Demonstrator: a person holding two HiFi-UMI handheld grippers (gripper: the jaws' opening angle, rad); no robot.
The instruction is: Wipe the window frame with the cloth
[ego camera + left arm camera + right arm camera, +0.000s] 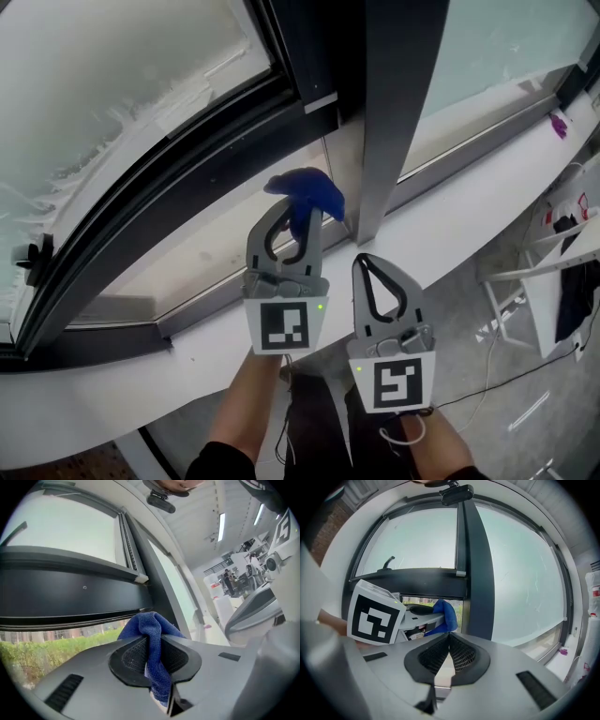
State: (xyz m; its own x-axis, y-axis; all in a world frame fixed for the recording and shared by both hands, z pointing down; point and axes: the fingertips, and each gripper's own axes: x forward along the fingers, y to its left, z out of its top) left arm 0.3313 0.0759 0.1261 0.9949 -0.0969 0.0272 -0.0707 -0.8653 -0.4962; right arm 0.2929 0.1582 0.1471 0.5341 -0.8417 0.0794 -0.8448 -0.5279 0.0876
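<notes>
Just beside the window frame [394, 112], left claw [296, 214] tight on blue cloth [311, 187]; right claw [373, 265] closed, empty.

On the white ledge [487, 202] at far right I see a small purple object [560, 124], too small to identify. Below, a white rack [548, 277] stands on the grey floor [469, 309], with a black cable [506, 375] trailing near it. Outdoors I see green grass [47, 651], and indoors strip lights [221, 527] on the ceiling.

White sill [469, 234], perhaps purple scrap [560, 124]
</notes>
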